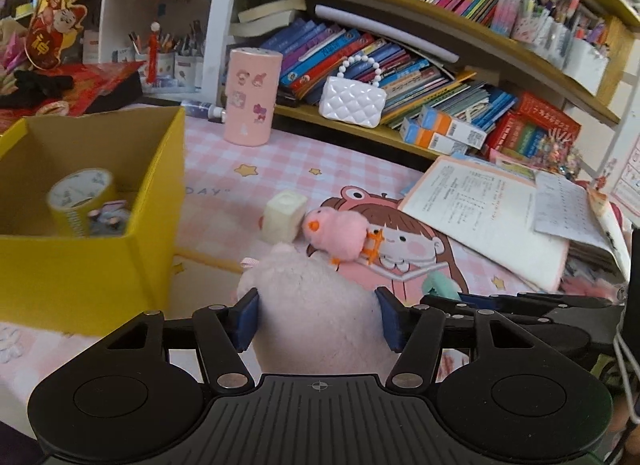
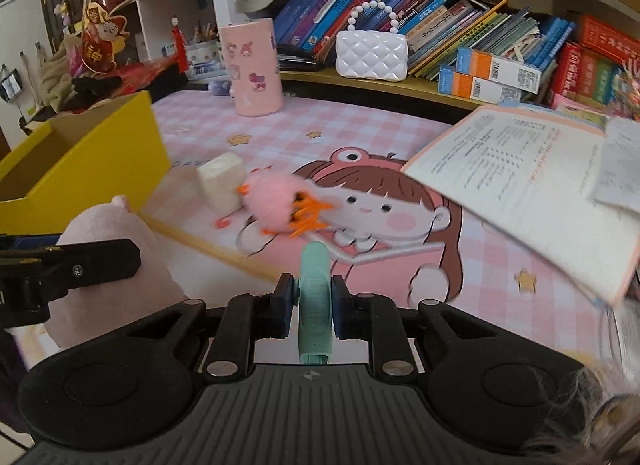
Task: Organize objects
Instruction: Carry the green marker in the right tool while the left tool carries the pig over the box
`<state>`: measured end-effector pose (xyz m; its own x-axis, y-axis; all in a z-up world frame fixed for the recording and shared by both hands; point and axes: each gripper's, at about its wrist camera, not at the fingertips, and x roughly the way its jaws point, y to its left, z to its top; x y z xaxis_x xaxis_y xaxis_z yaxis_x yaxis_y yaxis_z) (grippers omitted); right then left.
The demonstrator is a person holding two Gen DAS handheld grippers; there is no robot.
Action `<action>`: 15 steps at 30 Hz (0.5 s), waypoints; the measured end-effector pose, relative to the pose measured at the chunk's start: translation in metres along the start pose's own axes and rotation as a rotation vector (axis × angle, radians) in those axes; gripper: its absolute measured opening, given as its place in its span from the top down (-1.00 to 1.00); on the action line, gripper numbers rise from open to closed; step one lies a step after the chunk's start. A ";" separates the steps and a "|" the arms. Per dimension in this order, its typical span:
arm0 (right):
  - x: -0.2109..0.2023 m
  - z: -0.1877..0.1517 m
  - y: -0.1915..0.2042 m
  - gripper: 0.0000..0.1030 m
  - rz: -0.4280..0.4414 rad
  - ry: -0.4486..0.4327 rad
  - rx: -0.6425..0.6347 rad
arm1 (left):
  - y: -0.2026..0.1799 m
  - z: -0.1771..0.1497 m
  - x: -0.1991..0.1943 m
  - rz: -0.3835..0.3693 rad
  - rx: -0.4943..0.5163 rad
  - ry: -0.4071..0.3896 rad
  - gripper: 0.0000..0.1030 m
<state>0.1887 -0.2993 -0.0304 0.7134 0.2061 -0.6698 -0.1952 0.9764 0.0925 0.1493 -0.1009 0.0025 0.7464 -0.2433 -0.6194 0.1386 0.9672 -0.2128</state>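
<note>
- Gripping a pale pink plush toy (image 1: 316, 317), the left gripper (image 1: 318, 319) has both blue pads pressed into its soft, fuzzy, rounded body; the toy sits just right of the yellow box (image 1: 80, 265) and a small looped ribbon tag sticks out of its top.
- Clamped in the right gripper (image 2: 314, 305) is a mint-green plastic piece (image 2: 315, 297), narrow, ridged and curved, standing on edge between jaws drawn nearly together, further right of the yellow box than the plush.
- Inside the yellow box, which has an open top and plain brown cardboard walls, stands a roll of tape (image 1: 82, 201) beside a small figure too blurred to identify.
- Just right of the box's far corner, on the pink checked mat (image 1: 320, 161), lie a cream cube (image 1: 282, 219) and a fluffy pink chick toy (image 1: 336, 235) with orange beak and feet, touching each other.
- Well behind the box stands a pink cylinder (image 1: 252, 97) with stickers.
</note>
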 end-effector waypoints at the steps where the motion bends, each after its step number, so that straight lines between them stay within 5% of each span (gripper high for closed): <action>1: -0.006 -0.003 0.006 0.65 0.002 0.001 0.004 | 0.003 -0.004 -0.008 0.001 0.003 -0.003 -0.14; 15: -0.057 -0.059 0.132 0.65 0.107 0.083 -0.061 | 0.087 -0.059 -0.098 0.074 -0.076 -0.001 -0.15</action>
<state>0.0828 -0.1862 -0.0235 0.6288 0.3005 -0.7171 -0.3096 0.9428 0.1235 0.0497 0.0029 0.0002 0.7533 -0.1713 -0.6350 0.0335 0.9742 -0.2231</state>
